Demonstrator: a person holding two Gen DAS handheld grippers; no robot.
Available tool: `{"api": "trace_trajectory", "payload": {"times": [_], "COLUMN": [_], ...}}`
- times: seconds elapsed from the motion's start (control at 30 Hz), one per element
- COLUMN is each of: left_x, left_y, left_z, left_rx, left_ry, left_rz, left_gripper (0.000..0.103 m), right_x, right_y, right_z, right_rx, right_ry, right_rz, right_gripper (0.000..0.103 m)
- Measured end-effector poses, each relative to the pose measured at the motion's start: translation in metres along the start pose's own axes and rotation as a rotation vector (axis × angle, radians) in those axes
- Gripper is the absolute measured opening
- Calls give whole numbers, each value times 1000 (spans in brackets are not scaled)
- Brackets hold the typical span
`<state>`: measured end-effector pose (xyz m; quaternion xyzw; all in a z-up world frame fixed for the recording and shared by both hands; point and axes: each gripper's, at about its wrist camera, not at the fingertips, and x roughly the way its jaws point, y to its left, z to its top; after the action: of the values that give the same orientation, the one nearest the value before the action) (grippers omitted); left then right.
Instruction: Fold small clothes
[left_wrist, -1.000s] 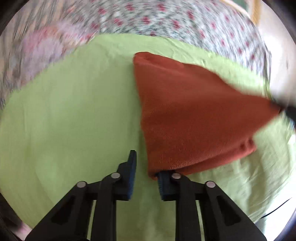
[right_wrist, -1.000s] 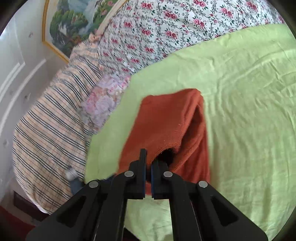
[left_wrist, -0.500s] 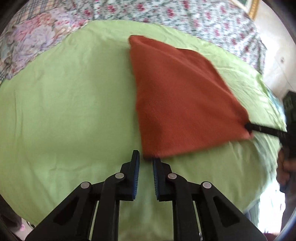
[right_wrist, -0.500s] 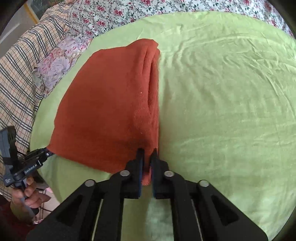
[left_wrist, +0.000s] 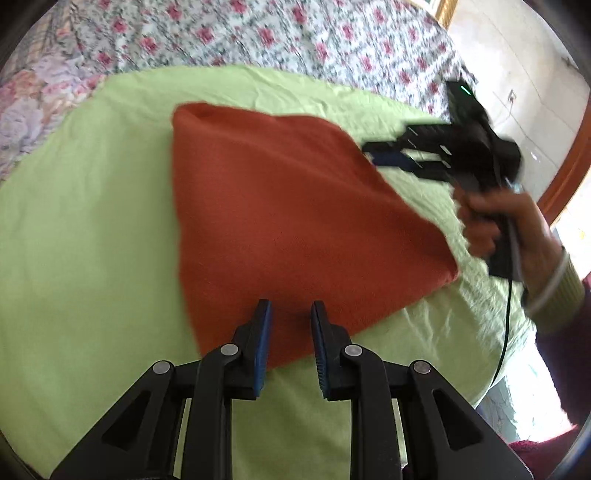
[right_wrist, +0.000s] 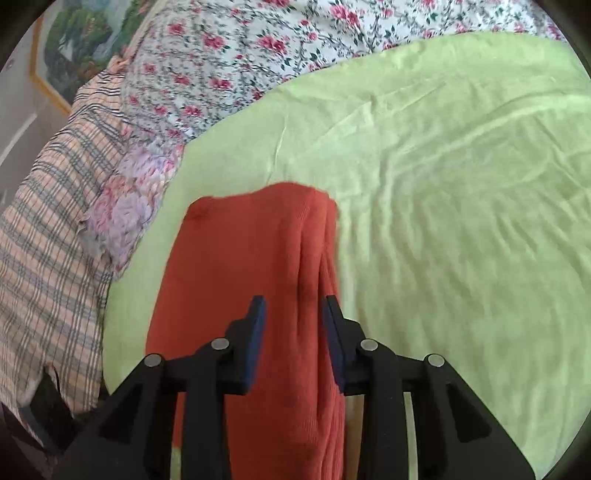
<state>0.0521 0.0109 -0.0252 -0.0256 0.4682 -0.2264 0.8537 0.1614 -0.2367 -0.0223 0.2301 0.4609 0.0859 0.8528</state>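
A rust-orange knit cloth (left_wrist: 295, 221) lies folded on the light green sheet (left_wrist: 92, 240). My left gripper (left_wrist: 290, 325) hovers over the cloth's near edge. Its jaws are opening, with the cloth below the gap and neither pad pressing on it. In the right wrist view the same cloth (right_wrist: 240, 288) runs under my right gripper (right_wrist: 293, 310), near the doubled fold on its right side. Those jaws are also opening and hold nothing. The left wrist view shows the right gripper (left_wrist: 380, 153) at the cloth's far right corner, carried by a hand (left_wrist: 495, 221).
A floral quilt (right_wrist: 240, 55) covers the bed beyond the green sheet (right_wrist: 443, 184). A plaid blanket (right_wrist: 48, 240) and a purple flowered pillow (right_wrist: 125, 214) lie on the left. A framed painting (right_wrist: 74, 48) hangs on the wall. The bed's edge drops off at the right (left_wrist: 517, 369).
The right gripper let go of the cloth's corner and its jaws spread. The cloth now lies flat and folded. The left gripper moved over the near edge and its jaws widened.
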Motion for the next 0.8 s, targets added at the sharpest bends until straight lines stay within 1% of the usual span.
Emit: {"api": "trace_trajectory", "payload": {"times": [0.03,0.07,0.1,0.13,0.2,0.23,0.27,0.3,0.33,0.37,0.4,0.43,0.47,0.53,0.6,0.63,0.67,0.7,0.73,0.77,0.8], "left_x": [6,11,16,17,18,20,21,22,23,23,23,23,24,25,24,23,24,24,24,24,23], "left_y": [-2,-2,-2,-1,0,0,-1,-2,-3,-3,-4,-4,-3,-2,1,2,3,4,5,5,7], "left_z": [-4,-6,-7,-7,-6,-6,-6,-6,-5,-4,-4,-3,-3,-2,-2,-3,-3,-3,-3,-2,-3], "left_rx": [4,8,11,10,2,-2,-4,-3,2,9,12,7,-3,-19,-25,-29,-33,-36,-41,-46,-47], "left_ry": [10,18,28,30,28,30,32,33,33,34,35,35,37,39,40,39,38,37,35,34,34], "left_rz": [4,9,14,12,3,1,0,1,3,8,12,15,14,11,8,7,7,6,6,7,7], "left_gripper": [22,22,22,22,22,22,22,21,21,21,21,21,21,22,22,22,22,22,22,22,22], "right_x": [0,11,26,26,14,14,6,6,10,20,31,38,42,38,21,21,9,-17,-17,-39,-39], "right_y": [0,-2,-5,-5,-2,-2,5,5,5,4,1,-4,-7,-9,-6,-6,-3,9,9,24,24], "right_z": [0,5,10,10,19,19,20,20,20,16,13,10,6,7,7,7,5,-4,-4,-23,-23], "right_rx": [0,9,8,8,-7,-7,-58,-58,-79,-114,-128,-127,-120,-107,-84,-84,-78,-75,-75,-98,-98], "right_ry": [0,15,46,46,0,0,-34,-34,-26,-3,16,28,25,13,-3,-3,-18,-54,-54,-59,-59], "right_rz": [0,9,15,15,30,30,-5,-5,-34,-93,-127,-137,-139,-131,-132,-132,-140,-112,-112,-64,-64], "right_gripper": [33,33,30,10,10,10,10,10,9,9,9,9,9,11,13,14,16,16,16,16,16]}}
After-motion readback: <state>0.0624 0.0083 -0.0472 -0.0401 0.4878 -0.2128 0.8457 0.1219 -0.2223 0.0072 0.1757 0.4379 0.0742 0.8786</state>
